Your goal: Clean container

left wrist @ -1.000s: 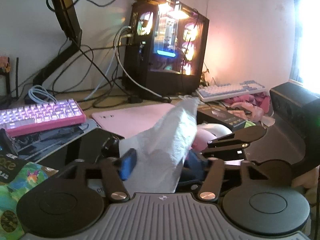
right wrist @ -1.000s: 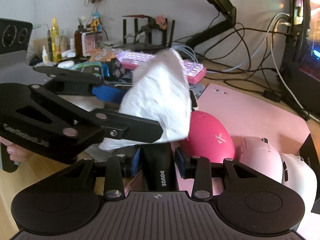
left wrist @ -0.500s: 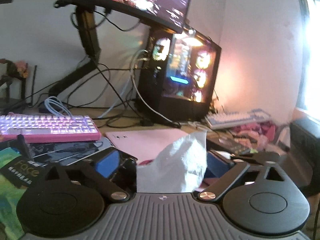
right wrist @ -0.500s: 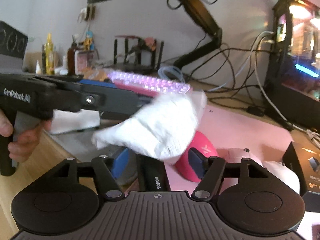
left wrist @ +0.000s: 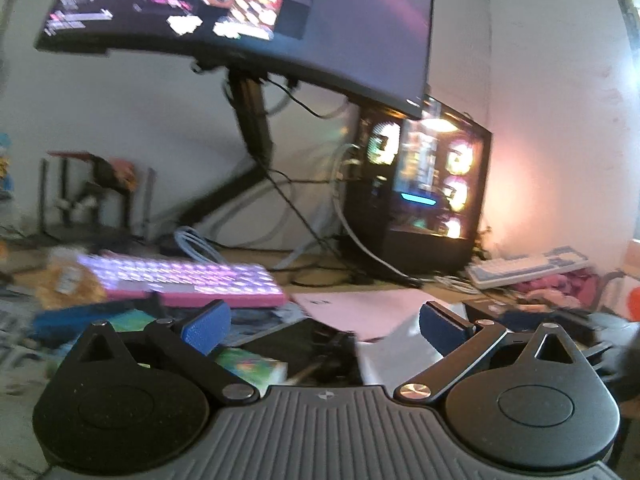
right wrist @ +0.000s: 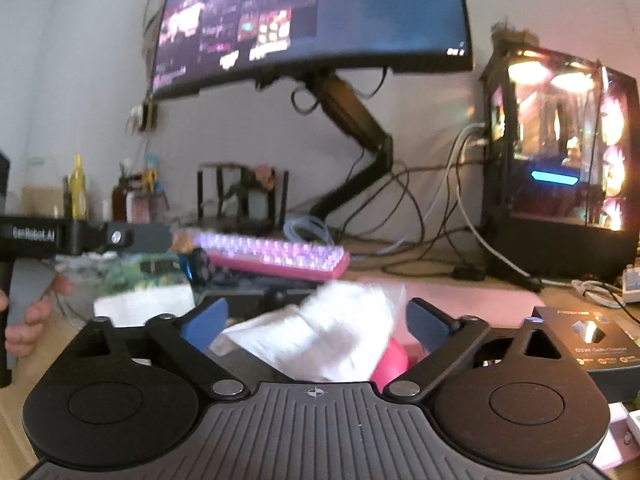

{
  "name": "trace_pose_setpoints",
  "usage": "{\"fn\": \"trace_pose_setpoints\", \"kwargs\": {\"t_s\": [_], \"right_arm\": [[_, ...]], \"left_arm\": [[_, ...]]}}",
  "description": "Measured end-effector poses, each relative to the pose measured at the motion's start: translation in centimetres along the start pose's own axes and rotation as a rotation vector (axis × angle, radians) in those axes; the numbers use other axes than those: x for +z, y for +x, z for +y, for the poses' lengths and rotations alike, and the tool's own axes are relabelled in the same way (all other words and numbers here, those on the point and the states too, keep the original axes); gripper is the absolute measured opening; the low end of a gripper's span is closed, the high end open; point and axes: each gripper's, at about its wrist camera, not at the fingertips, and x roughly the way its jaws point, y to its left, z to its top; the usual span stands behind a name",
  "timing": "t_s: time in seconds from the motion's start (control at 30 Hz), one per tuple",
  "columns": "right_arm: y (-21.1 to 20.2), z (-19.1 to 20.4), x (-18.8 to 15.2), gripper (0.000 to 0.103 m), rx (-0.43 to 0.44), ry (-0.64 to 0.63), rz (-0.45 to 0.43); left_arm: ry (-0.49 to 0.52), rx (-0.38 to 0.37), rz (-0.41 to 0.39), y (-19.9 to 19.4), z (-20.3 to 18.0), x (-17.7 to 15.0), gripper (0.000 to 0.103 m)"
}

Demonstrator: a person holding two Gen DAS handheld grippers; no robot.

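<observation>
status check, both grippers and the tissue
Left gripper open, empty. Right gripper open, white tissue loose between its fingers, not clamped. Container not identifiable. Pink mouse just beneath the tissue.

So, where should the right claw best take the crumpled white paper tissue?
Probably its raised upper fold, coming straight forward from the near side: the crumpled white paper tissue already lies loose between the open right claw, and that bunched ridge looks thickest.

tissue [right wrist: 320,332]: soft crumpled paper | keyboard [right wrist: 276,258]: glossy pink plastic
</observation>
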Motion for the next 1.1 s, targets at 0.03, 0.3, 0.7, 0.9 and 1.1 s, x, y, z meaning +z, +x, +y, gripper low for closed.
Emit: {"fn": "trace_pose_setpoints", "kwargs": {"t_s": [0.03,0.3,0.7,0.9,1.1], "right_arm": [[-0.2,0.0,0.0,0.103,-0.003,0.004,-0.017],[-1.0,0.2,-0.1,0.103,-0.084,0.027,-0.137],[0.3,1.2,0.0,0.103,-0.155,0.033,-0.133],[0.1,2.0,-0.1,0.103,-0.175,0.034,-0.134],[0.4,2.1,-0.1,0.103,-0.215,0.038,-0.135]], "left_arm": [[0.010,0.022,-0.005,-0.4,0.2,-0.1,0.103],[0.079,0.175,-0.045,-3.0,1.7,-0.6,0.103],[0.117,0.211,-0.107,-3.4,1.2,-1.0,0.103],[0.119,0.221,-0.149,-4.0,1.2,-1.5,0.103],[0.117,0.253,-0.152,-3.7,0.9,-1.5,0.103]]}}
